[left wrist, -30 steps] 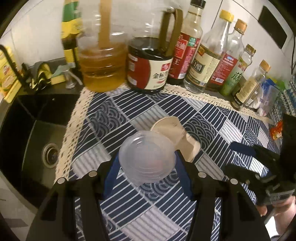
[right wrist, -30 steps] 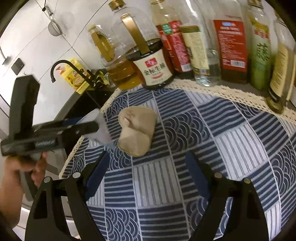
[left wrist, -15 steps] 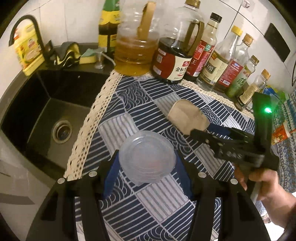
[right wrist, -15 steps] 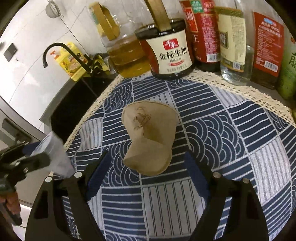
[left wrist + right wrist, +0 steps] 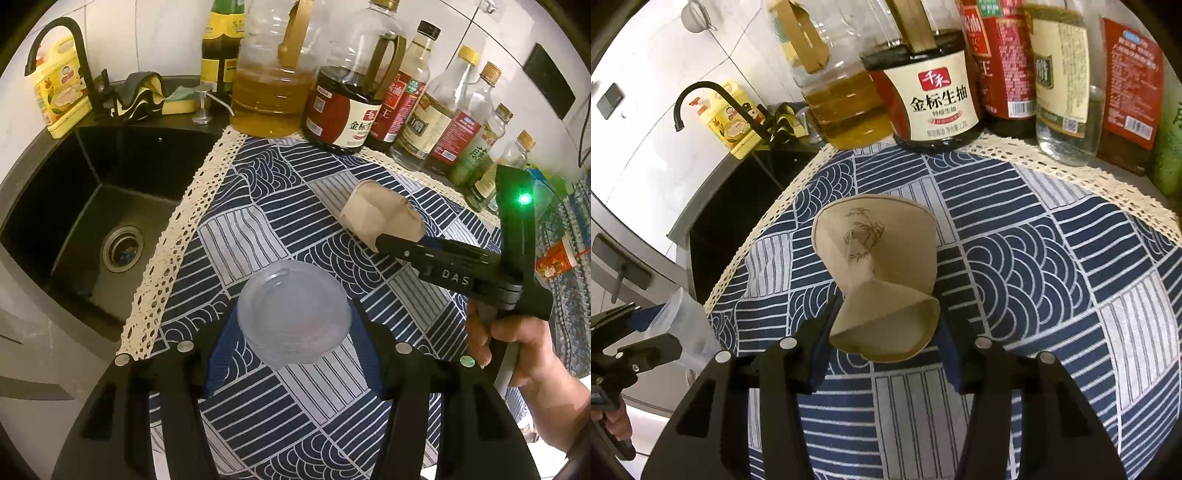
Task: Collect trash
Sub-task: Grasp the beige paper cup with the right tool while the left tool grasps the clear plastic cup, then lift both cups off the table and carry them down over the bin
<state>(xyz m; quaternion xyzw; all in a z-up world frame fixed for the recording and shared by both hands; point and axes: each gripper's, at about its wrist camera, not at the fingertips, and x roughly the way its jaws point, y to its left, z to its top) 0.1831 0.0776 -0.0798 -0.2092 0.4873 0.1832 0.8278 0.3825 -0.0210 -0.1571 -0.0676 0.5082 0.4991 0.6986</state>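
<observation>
Two cups, one in each of my grippers, above the blue patterned cloth (image 5: 258,236).

My left gripper (image 5: 293,328) is clamped on a clear plastic cup (image 5: 293,321), its blue pads pressing both sides, the cup's round end facing the camera over the cloth's near part beside the black sink (image 5: 110,206). My right gripper (image 5: 884,328) has just been closing, and its jaws now pinch a crushed brown paper cup (image 5: 875,273) by its near rim; the cup lies on the cloth, printed side up, its far end toward the soy sauce jug (image 5: 934,92) and the row of bottles (image 5: 436,118). In the left view my right hand (image 5: 517,350) grips the handle.
</observation>
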